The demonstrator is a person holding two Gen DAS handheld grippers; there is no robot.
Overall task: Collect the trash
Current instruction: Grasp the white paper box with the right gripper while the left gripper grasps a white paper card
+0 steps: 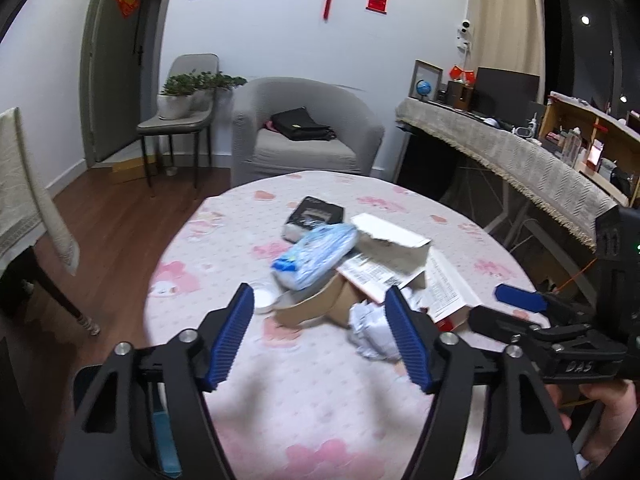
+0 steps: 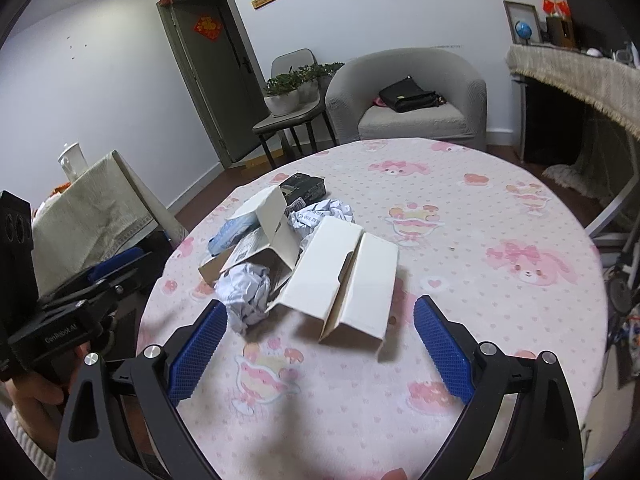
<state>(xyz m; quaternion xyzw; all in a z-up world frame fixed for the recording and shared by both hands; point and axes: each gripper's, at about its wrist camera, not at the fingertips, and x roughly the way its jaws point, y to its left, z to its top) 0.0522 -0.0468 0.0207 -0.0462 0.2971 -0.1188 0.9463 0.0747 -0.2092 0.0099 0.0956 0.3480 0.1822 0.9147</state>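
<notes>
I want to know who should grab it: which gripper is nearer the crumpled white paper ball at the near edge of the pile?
Left. The left gripper has one blue pad right beside the crumpled paper ball. The right gripper is also close, the ball just past its left pad; neither holds it.

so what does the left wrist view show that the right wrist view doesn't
Only the left wrist view: a small white round lid on the table, and the shelf with bottles at far right.

Only the right wrist view: a second crumpled paper behind the boxes, and a white jar on the covered stand at left.

Both: the pink table, white folded carton, blue packet, crumpled paper, grey armchair, and both hand-held grippers, open and empty.
</notes>
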